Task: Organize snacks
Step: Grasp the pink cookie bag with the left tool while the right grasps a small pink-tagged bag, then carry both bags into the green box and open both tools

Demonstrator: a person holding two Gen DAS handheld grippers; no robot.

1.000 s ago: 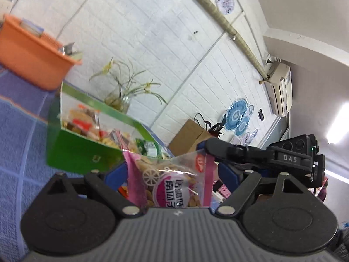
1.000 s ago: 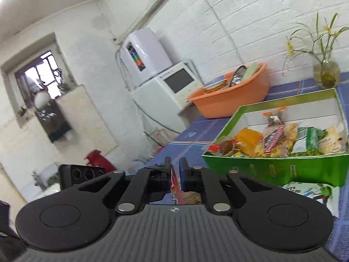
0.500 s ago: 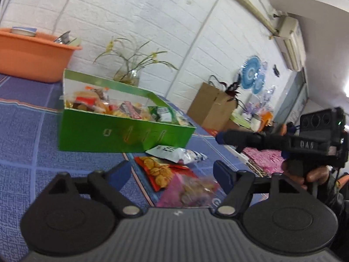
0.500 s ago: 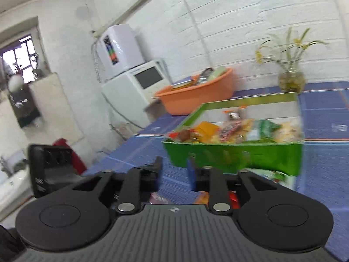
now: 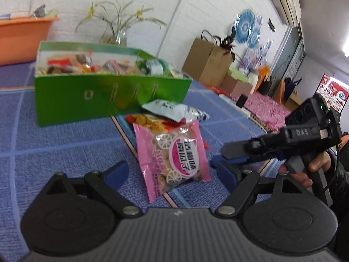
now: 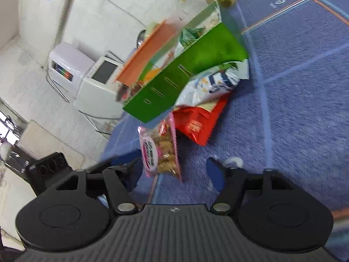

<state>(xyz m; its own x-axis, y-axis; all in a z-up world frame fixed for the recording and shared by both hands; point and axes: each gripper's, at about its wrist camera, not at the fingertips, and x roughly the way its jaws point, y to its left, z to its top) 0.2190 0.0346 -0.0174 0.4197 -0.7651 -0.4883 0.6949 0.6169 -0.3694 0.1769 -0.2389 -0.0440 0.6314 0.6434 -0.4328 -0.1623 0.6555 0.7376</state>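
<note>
A pink snack packet (image 5: 174, 157) lies on the blue tablecloth (image 5: 54, 148), between the fingers of my open, empty left gripper (image 5: 169, 172). It also shows in the right wrist view (image 6: 160, 150), just ahead of my open, empty right gripper (image 6: 174, 171). Behind it lie a red packet (image 6: 199, 121) and a white packet (image 6: 214, 83), against the green box (image 5: 104, 100) full of snacks. The right gripper shows in the left wrist view (image 5: 231, 152), at the right of the pink packet.
An orange basin (image 5: 21, 37) and a vase of flowers (image 5: 115, 37) stand behind the box by the white brick wall. Cardboard boxes (image 5: 207, 63) sit at the back right. A white appliance (image 6: 91, 76) stands beyond the table's left edge.
Both grippers held the pink packet up a second ago; both have let go and opened wide. The packet now lies on the cloth. The right view has tilted and swung down.
</note>
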